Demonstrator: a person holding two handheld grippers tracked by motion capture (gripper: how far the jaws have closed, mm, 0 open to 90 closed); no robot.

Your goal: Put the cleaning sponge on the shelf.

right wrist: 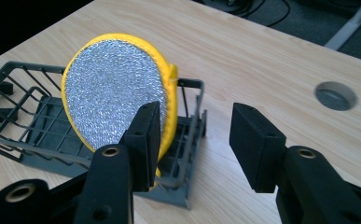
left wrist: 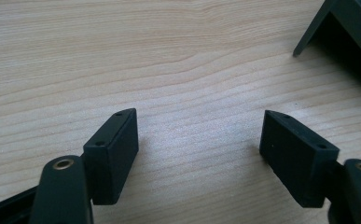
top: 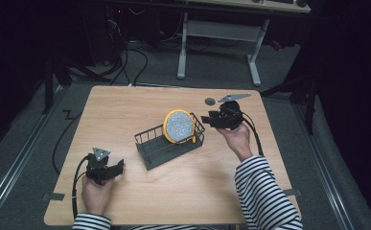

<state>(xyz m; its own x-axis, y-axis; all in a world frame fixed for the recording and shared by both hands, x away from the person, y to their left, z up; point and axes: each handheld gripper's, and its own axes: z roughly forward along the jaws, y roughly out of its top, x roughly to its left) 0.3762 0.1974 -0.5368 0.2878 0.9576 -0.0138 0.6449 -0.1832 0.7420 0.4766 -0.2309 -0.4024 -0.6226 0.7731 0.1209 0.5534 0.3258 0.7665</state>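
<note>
A round yellow-rimmed scouring pad (top: 179,126) stands on edge in the wire rack (top: 150,149), while both the left gripper (top: 117,167) and right gripper (top: 207,119) gape empty.

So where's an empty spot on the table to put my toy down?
The bare wood of the table behind the rack, on the far left, is free. So is the near middle, between the left tool and the striped sleeve. It is crowded at the rack's right end, where the yellow scrubber leans and the right tool sits close by.
</note>
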